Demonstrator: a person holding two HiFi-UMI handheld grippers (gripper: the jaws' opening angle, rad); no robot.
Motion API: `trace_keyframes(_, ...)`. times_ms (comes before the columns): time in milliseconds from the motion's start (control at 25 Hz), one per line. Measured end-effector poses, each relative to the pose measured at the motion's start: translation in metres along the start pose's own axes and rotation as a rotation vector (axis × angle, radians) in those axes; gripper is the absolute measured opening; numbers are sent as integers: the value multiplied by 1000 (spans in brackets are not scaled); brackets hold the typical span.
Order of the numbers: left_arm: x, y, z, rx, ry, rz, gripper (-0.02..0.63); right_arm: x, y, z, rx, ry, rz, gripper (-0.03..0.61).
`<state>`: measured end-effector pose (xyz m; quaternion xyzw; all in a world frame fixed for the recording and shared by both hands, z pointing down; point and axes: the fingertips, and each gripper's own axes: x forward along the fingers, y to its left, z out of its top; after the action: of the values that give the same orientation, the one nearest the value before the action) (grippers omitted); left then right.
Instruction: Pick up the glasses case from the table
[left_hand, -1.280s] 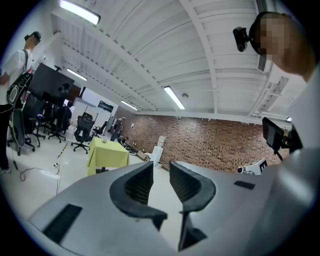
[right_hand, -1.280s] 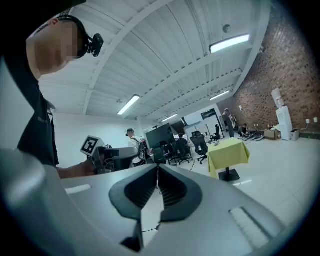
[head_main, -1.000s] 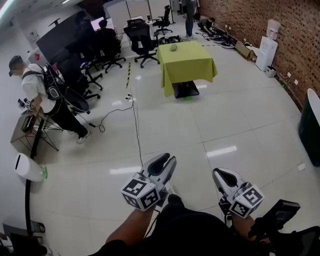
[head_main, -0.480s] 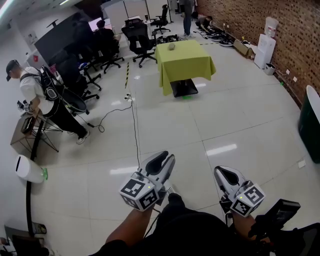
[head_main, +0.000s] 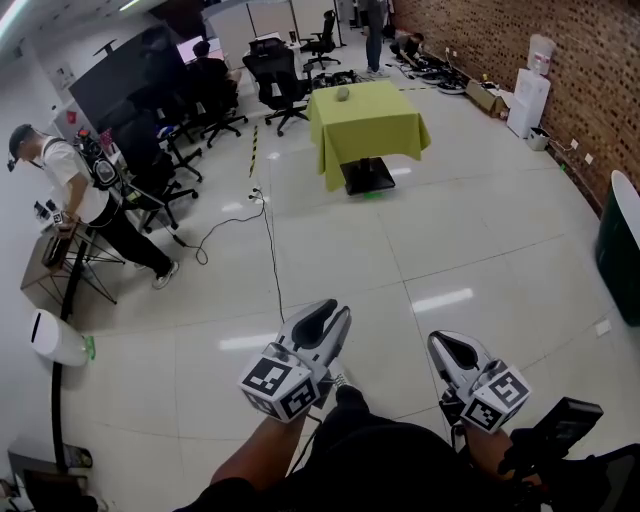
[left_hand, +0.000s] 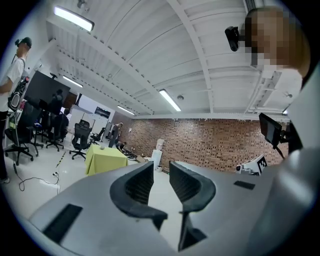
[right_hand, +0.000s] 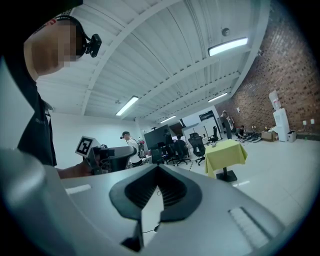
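A small grey glasses case (head_main: 344, 94) lies on a table under a yellow-green cloth (head_main: 372, 125), far across the tiled floor. Both grippers are held low near the person's body, well short of it. My left gripper (head_main: 327, 319) points toward the table; its jaws stand a narrow gap apart with nothing between them (left_hand: 161, 167). My right gripper (head_main: 452, 350) has its jaws closed together and is empty (right_hand: 159, 169). The table also shows small in the left gripper view (left_hand: 103, 158) and the right gripper view (right_hand: 226, 151).
Black office chairs (head_main: 285, 80) stand behind the table. A person (head_main: 75, 190) works at a small stand at the left. A cable (head_main: 268, 240) runs along the floor. A white bin (head_main: 55, 335) sits left, a water dispenser (head_main: 530, 95) by the brick wall.
Both grippers stay almost where they were. The person at the left has shifted stance slightly.
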<state>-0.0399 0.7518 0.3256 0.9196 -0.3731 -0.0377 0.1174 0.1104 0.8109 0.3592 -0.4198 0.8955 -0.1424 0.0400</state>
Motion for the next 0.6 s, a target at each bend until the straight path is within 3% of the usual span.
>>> trace_keyframes(600, 0, -4, -2, 13, 6, -8, 101, -4, 0, -2, 0, -3, -4, 2)
